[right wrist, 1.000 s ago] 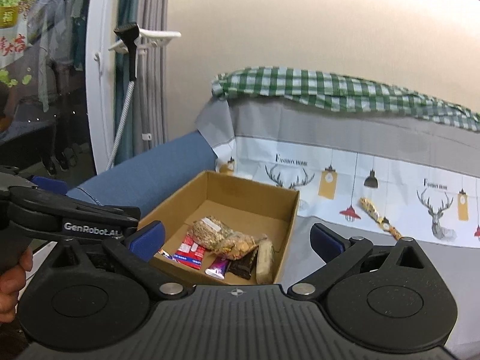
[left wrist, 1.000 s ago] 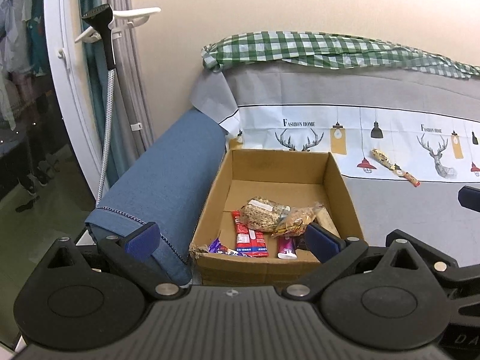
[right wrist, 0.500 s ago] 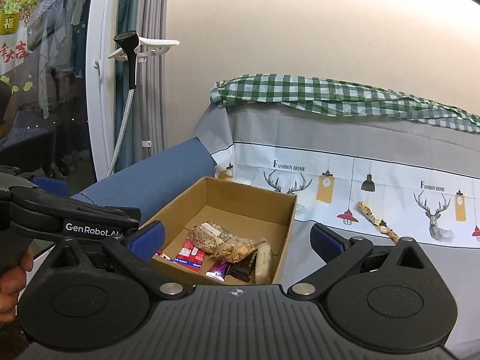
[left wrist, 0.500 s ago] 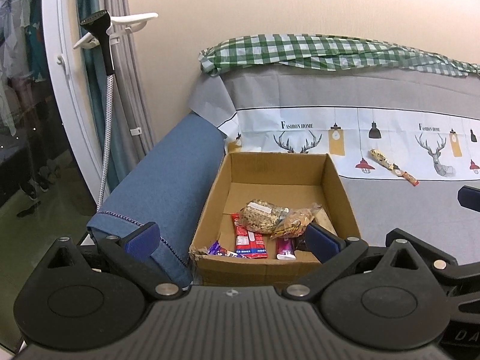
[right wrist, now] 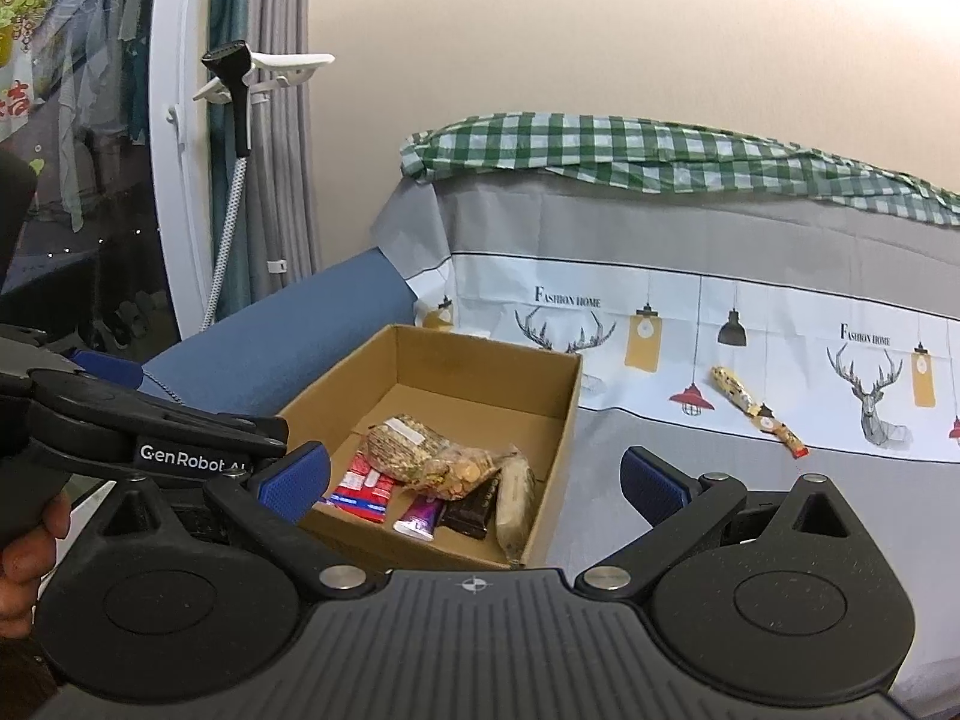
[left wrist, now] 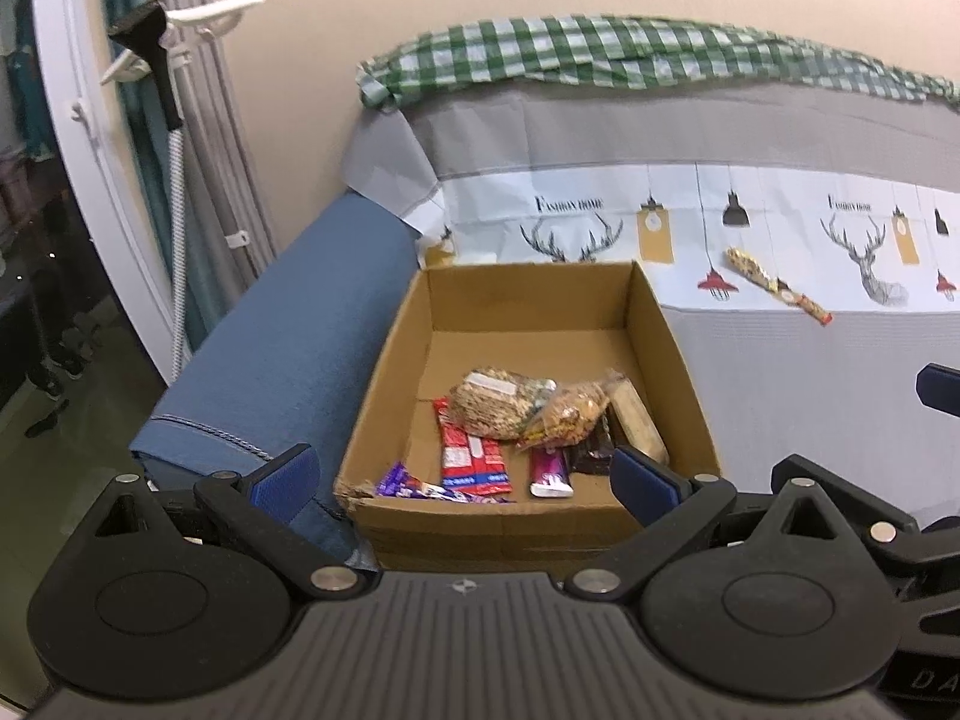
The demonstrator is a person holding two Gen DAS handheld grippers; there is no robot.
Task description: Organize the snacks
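A brown cardboard box (left wrist: 660,324) (right wrist: 567,414) sits on the cloth-covered couch seat and holds several snacks: a clear bag of grain bars (left wrist: 495,402) (right wrist: 408,450), a red packet (left wrist: 471,456), a purple bar (left wrist: 549,468) and a dark bar (right wrist: 471,510). One long yellow snack bar (left wrist: 774,291) (right wrist: 756,411) lies alone on the cloth to the right of the box. My left gripper (left wrist: 462,477) hangs open at the box's near edge, empty. My right gripper (right wrist: 474,480) is open and empty too, near the box's front right corner.
A blue couch armrest (left wrist: 288,354) runs left of the box. A green checked cloth (left wrist: 600,54) drapes the couch back. A garment steamer head (left wrist: 150,42) on its hose stands by the curtain and glass door at left. A hand (right wrist: 24,552) holds the left gripper.
Both cameras have shifted slightly toward the box, which now looks a bit larger. The snacks have not moved and both grippers stay open.
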